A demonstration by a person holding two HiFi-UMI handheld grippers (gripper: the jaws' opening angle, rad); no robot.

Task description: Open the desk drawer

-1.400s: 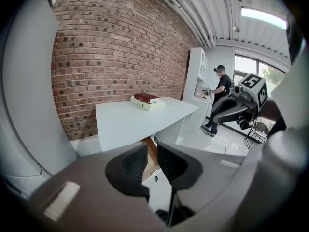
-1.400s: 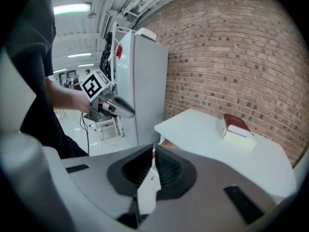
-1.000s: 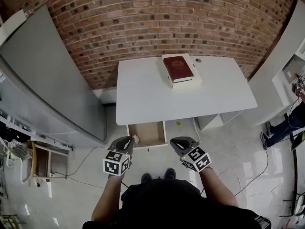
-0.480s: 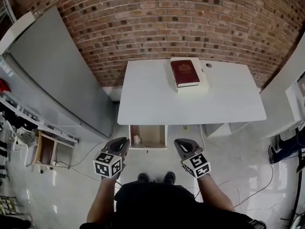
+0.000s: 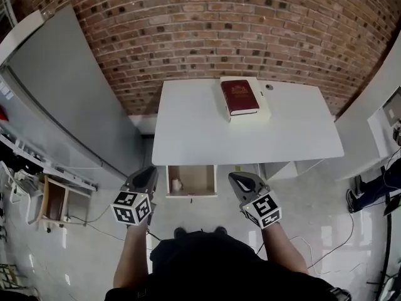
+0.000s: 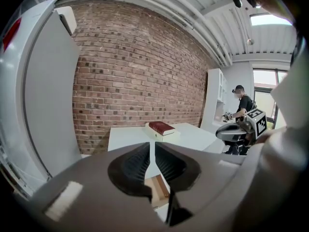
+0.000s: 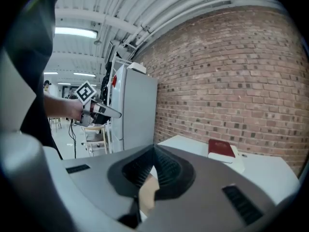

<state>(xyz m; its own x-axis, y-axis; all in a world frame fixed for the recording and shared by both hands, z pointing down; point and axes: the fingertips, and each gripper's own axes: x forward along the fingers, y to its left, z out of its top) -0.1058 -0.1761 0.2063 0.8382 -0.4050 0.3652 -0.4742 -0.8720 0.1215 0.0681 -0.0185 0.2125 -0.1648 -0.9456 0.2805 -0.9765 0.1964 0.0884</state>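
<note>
The white desk stands against the brick wall, with a red book on a white box at its back. Its wooden drawer is pulled out below the front edge, and a small white thing lies inside. My left gripper hangs in the air left of the drawer, touching nothing. Its jaws are closing to a narrow slit with nothing between them. My right gripper hovers right of the drawer, shut and empty.
A tall grey cabinet stands left of the desk, and a wooden chair sits on the floor beside it. A white cupboard and a person are at the right. Cables lie on the glossy floor.
Both grippers have risen and drawn back from the drawer front. The left one moved left, clear of the drawer's corner. The drawer stays pulled out.
</note>
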